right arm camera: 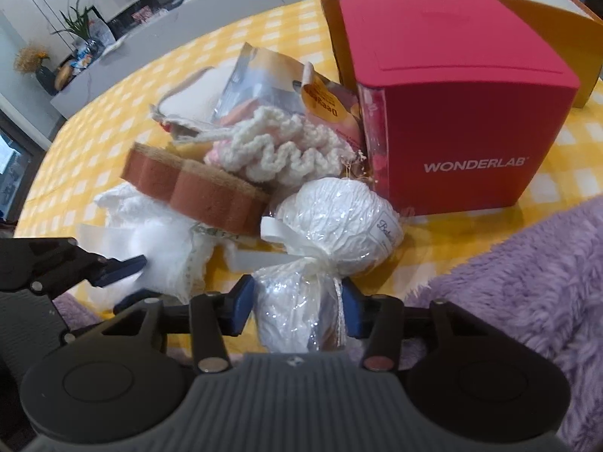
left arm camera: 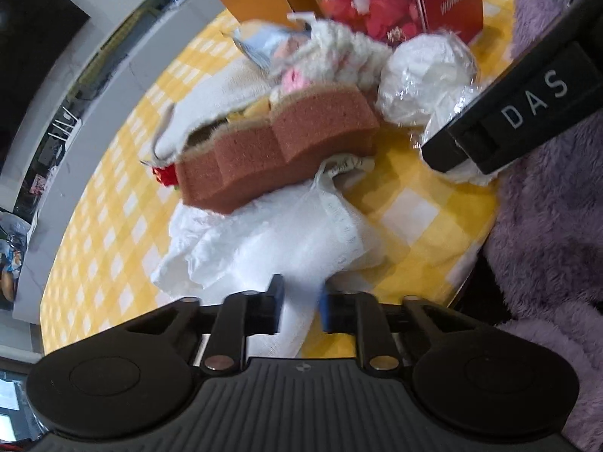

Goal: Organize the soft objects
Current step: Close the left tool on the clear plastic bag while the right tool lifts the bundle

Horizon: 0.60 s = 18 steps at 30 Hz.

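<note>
Soft items lie heaped on a yellow-and-white checked tablecloth (right arm camera: 113, 86), bunched toward the near table edge.

Materials and shapes:
- Brown sponge (left arm camera: 279, 147): coarse open-cell foam, scalloped side, tan fibrous scrub layer on top. It rests tilted, one end on the white lace cloth (left arm camera: 271, 241), which is thin, crumpled and has a patterned hem.
- Cream crochet piece (right arm camera: 279, 150): chunky ruffled yarn with a pink patch at its left, lying behind the sponge and touching it.
- Folded off-white towel (right arm camera: 196, 94) behind that, with a silvery foil pouch (right arm camera: 264, 83) leaning on the pile.
- Two white crinkled balls in clear glossy wrap. The round wrapped ball (right arm camera: 339, 218) sits near the red box and carries a small label; the nearer wrapped bundle (right arm camera: 297, 309) is tied with a cream ribbon.

Tools:
- Right gripper (right arm camera: 297, 310): blue pads sit against both sides of the nearer wrapped bundle, clamped on it, just at the table edge.
- Left gripper (left arm camera: 299, 310): fingers parted, with a narrow gap between them and lace cloth showing in the gap. I cannot tell whether the pads touch the cloth.

Edges and room:
- Red "WONDERLAB" box (right arm camera: 463, 120), smooth and matte, stands right of the pile, with an orange carton (right arm camera: 546, 19) behind it.
- Shaggy lilac fleece (right arm camera: 527, 286) borders the near right table edge.
- Bare checked cloth lies left of and beyond the pile, out to the curved far rim.
</note>
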Each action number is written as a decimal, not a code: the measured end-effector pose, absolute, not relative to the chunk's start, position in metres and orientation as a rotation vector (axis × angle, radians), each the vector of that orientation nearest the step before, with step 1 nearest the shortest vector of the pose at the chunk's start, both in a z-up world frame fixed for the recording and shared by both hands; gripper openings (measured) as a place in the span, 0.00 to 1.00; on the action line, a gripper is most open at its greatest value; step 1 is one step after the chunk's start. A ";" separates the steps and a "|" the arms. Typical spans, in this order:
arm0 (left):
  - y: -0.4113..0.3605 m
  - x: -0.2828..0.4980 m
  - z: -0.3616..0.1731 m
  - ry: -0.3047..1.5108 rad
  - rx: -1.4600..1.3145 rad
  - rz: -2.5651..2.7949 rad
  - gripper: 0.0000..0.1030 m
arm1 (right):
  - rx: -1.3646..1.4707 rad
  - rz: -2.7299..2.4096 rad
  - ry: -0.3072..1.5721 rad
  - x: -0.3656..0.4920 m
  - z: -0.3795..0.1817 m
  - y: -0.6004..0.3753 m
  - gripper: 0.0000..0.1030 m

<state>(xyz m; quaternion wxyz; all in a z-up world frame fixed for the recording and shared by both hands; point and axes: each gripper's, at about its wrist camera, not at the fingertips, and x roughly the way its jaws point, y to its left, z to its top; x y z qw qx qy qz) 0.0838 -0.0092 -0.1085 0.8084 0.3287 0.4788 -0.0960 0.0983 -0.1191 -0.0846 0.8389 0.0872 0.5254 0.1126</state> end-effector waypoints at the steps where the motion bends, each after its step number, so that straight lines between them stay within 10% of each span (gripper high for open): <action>1: -0.009 0.082 -0.105 1.011 0.691 -0.205 0.12 | 0.187 0.244 1.105 0.097 -0.083 -0.120 0.47; 18: -0.004 0.052 -0.034 0.823 0.516 -0.156 0.02 | 0.206 0.314 0.960 0.059 -0.042 -0.139 0.46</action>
